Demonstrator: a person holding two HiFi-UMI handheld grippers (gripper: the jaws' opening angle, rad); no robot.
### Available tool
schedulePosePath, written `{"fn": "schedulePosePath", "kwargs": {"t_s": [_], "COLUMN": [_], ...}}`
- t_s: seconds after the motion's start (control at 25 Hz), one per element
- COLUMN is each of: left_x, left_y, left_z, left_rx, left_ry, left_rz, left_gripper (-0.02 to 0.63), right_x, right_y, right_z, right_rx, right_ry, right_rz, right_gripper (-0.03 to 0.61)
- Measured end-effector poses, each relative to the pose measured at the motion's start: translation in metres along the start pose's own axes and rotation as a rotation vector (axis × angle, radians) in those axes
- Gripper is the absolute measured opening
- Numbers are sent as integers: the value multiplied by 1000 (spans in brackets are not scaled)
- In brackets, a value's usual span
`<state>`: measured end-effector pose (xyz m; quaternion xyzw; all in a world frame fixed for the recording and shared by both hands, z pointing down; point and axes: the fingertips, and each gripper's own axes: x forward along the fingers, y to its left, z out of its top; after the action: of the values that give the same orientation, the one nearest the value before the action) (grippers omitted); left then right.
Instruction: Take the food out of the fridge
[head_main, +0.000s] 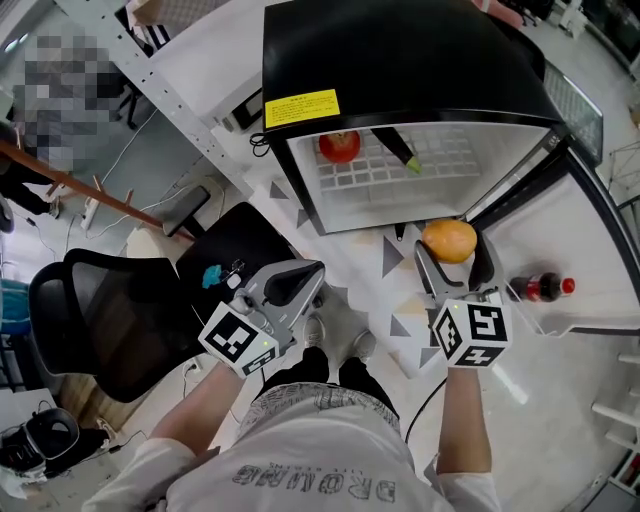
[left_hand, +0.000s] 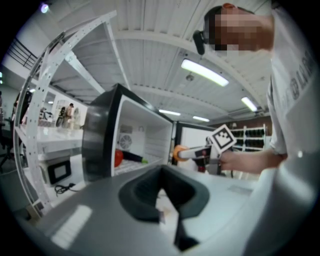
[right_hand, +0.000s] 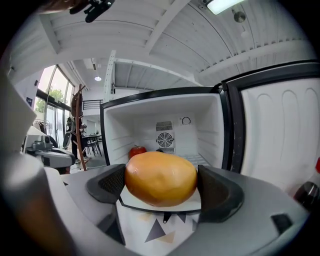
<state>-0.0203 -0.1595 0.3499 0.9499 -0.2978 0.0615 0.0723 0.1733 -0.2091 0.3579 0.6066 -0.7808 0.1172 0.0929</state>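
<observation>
A black mini fridge (head_main: 400, 60) stands open on the floor. On its white shelf lie a red round fruit (head_main: 340, 146) and a dark long vegetable (head_main: 398, 146) with a green tip. My right gripper (head_main: 450, 248) is just in front of the fridge opening, shut on an orange mango (head_main: 449, 240). In the right gripper view the mango (right_hand: 161, 178) fills the space between the pads, with the red fruit (right_hand: 137, 151) behind it in the fridge. My left gripper (head_main: 300, 280) hangs lower left of the fridge, shut and holding nothing (left_hand: 162, 192).
The fridge door (head_main: 600, 250) stands open to the right, with a dark cola bottle (head_main: 540, 287) with a red cap in its shelf. A black office chair (head_main: 100, 320) stands at the left. A metal rack (head_main: 170, 100) runs behind the fridge. My feet are on the floor below.
</observation>
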Motion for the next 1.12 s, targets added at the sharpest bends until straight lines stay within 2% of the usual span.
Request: {"fn": "schedulePosePath", "kwargs": {"t_s": [1.12], "left_x": [-4], "left_y": [35], "left_z": [29], "left_rx": [12], "left_ry": [-59], "left_rz": [-44], "left_gripper": [6], "right_x": [-17], "right_y": [40], "right_z": [57], "right_rx": [23], "right_ry": [-75], "right_rz": [35], "right_gripper": [433]}}
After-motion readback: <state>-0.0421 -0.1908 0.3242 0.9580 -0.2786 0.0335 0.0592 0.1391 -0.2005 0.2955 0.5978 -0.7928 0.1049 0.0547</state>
